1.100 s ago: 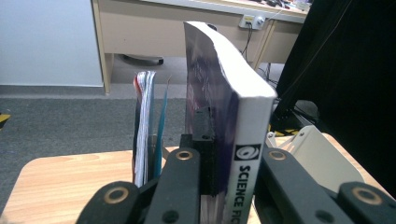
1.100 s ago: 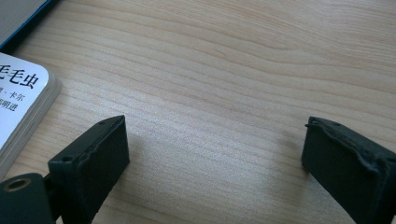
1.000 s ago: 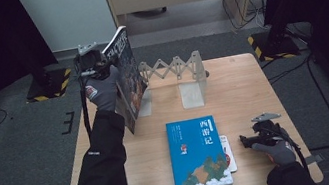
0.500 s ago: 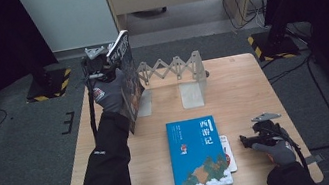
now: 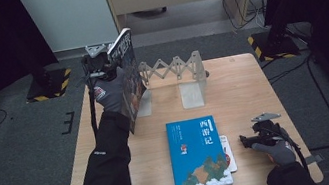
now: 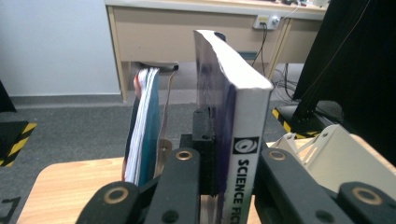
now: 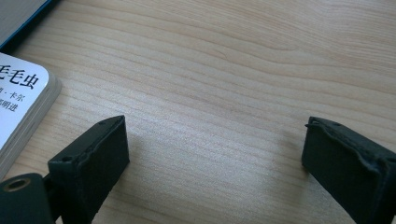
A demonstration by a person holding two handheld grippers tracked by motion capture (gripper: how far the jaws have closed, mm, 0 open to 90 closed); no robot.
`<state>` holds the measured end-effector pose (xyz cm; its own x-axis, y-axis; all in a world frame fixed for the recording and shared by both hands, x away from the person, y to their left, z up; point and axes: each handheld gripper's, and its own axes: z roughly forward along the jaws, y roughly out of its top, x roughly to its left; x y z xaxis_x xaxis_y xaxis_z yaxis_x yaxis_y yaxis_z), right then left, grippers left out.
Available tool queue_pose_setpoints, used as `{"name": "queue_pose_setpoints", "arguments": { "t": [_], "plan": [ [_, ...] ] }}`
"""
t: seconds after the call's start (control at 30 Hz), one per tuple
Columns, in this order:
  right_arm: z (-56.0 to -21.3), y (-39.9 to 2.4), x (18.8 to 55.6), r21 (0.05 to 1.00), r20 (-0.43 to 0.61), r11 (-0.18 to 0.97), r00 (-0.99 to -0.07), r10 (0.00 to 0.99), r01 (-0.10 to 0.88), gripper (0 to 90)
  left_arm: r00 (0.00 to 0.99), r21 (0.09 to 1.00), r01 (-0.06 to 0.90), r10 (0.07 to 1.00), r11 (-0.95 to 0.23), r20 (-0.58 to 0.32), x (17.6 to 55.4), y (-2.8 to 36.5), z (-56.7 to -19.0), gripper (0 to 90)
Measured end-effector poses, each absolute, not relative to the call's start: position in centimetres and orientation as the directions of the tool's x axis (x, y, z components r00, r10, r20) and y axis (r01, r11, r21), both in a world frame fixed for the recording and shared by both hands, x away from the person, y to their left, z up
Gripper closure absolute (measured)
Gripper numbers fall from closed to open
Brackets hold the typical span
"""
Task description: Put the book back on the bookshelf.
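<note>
Standing on the table [image 5: 111,147] as our landmark is the rack [image 5: 174,70], a zigzag metal book holder along the far edge with two upright plates. We hold the book [image 5: 129,78] in the left gripper [image 5: 99,65], raised above the table's far left corner, just left of the rack and not yet in it. Its long axis runs close to upright, tilted a little, with the spine facing us. The coming move turns on this: the rack's slots lie to the right of the held book and lower, so we judge the book must travel right and down, keeping upright, to slide between the plates.

Nearer to us than the rack, a blue book [image 5: 198,153] lies flat with a smaller white book [image 5: 229,155] touching its right edge. The right gripper [image 5: 249,140] rests just right of those, well apart from the rack, so the left hand is much the nearer one.

From the left gripper view, we see what the high view hides: the jaws clamp the book [image 6: 233,140] by its lower spine, and a thinner book [image 6: 142,126] is upright beside it. From the right gripper view, the jaws stand wide apart with bare wood between them and the white book's [image 7: 18,107] corner to one side.
</note>
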<state>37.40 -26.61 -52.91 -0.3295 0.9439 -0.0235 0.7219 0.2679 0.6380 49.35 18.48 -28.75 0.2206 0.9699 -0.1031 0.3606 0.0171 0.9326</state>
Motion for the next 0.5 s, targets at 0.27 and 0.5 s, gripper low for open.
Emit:
{"name": "queue_pose_setpoints", "arguments": {
  "t": [0.27,0.5],
  "plan": [
    [-52.9,-26.6,37.4,0.639,-0.022,0.266,-0.329,0.944,0.721,7.6,0.22,0.938,0.347,0.969,0.026,-0.109,49.3,16.8,-29.1,81.8],
    [-52.9,-26.6,37.4,0.639,-0.019,0.267,-0.331,0.943,0.721,7.6,0.218,0.936,0.352,0.974,-0.019,-0.062,50.0,15.6,-30.6,81.8]
  ]
}}
